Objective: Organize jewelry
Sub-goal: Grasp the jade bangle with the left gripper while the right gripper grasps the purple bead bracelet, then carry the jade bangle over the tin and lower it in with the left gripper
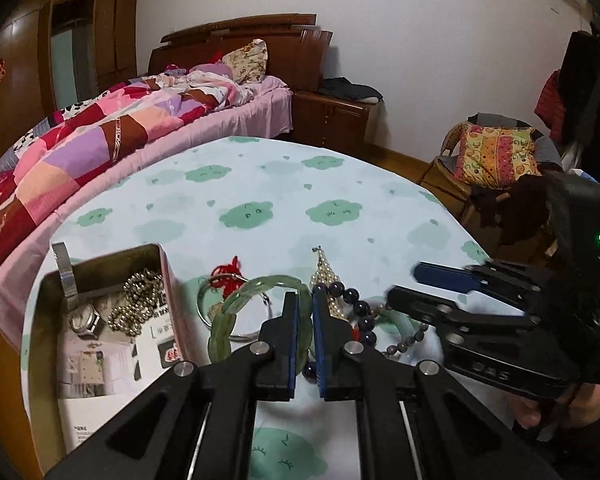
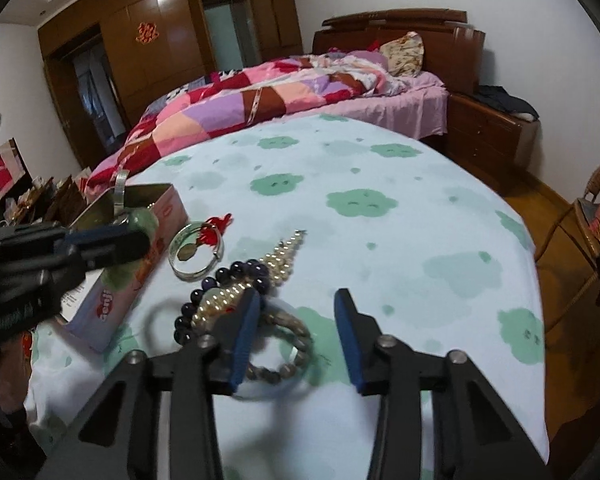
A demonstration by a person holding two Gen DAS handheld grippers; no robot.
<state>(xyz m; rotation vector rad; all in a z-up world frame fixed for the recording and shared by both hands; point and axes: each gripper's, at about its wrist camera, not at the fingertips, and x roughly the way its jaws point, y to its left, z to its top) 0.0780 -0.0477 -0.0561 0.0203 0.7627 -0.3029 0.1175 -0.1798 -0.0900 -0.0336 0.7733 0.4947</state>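
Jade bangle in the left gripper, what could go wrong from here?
1. The left gripper seems to pinch only a narrow part of the jade bangle. It might slip and strike the metal wall of the tin or the silver bangle beside it.
2. The open right gripper sits over the purple bead bracelet, which overlaps the pearl strand. Closing there might drag both.

Raised letters reading roughly "DAS" stand on the black body of the right gripper [image 1: 416, 284], the pink tin box [image 2: 112, 304] at the table's left edge bears a red logo too blurred to spell, and its paper's print is illegible.
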